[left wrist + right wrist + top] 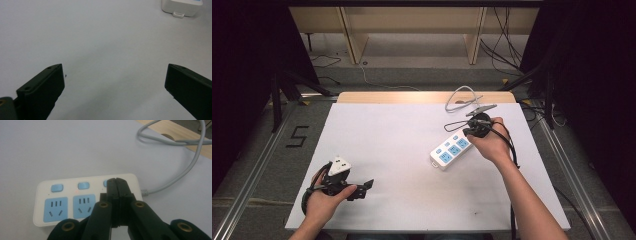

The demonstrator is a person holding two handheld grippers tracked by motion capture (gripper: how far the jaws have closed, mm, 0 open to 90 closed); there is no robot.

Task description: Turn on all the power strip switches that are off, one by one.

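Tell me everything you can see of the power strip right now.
The power strip is a white, plastic-looking block with rounded corners, lying flat on the white table right of centre. It carries blue sockets, each with a blue button above; a small red light glows by the middle button. A grey cord leaves one end and loops toward the table's far edge. The right gripper, jaws shut, hangs over the cord-end button; contact is unclear.

A white rectangular sheet (382, 150) is covering a light wooden table (422, 97), whose far edge is showing bare beyond it. Grey speckled floor (257, 150) is surrounding the table. A black numeral marking (297, 135) is lying on the floor left of the table. Pale wooden furniture legs (352, 40) are standing beyond the table. Black cables (499, 45) are trailing over the floor there. Dark drapes (242, 60) are flanking both sides.
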